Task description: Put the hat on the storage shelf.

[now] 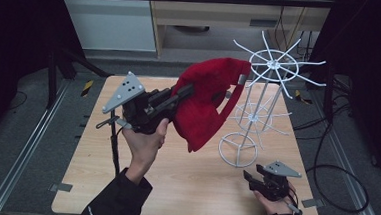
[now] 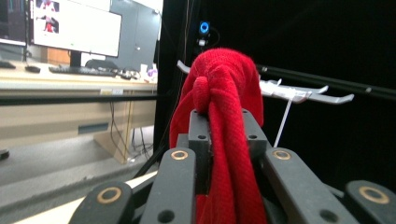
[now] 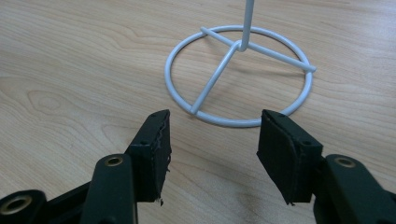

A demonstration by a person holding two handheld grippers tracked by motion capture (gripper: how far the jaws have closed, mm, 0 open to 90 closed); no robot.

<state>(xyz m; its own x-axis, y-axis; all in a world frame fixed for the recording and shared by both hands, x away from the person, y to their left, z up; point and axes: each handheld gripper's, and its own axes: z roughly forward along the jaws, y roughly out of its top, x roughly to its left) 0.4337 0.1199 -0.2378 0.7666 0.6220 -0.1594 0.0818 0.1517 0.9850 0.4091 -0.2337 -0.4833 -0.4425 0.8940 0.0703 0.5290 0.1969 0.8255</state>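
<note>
A red knitted hat [image 1: 206, 98] hangs in the air over the table, its top edge draped against an arm of the white wire stand [image 1: 263, 92]. My left gripper [image 1: 182, 94] is shut on the hat's fabric; in the left gripper view the red hat [image 2: 226, 116] is pinched between the two jaws of the left gripper [image 2: 225, 135], with the stand's white arms [image 2: 303, 93] just behind it. My right gripper [image 1: 252, 174] rests low near the table's front right, open and empty. In the right gripper view the right gripper [image 3: 212, 154] faces the stand's round base ring [image 3: 240, 77].
The wooden table [image 1: 184, 182] has bare surface in front and to the left. A desk with monitors [image 2: 70, 28] stands beyond the table. Black cables [image 1: 335, 171] lie on the floor at the right.
</note>
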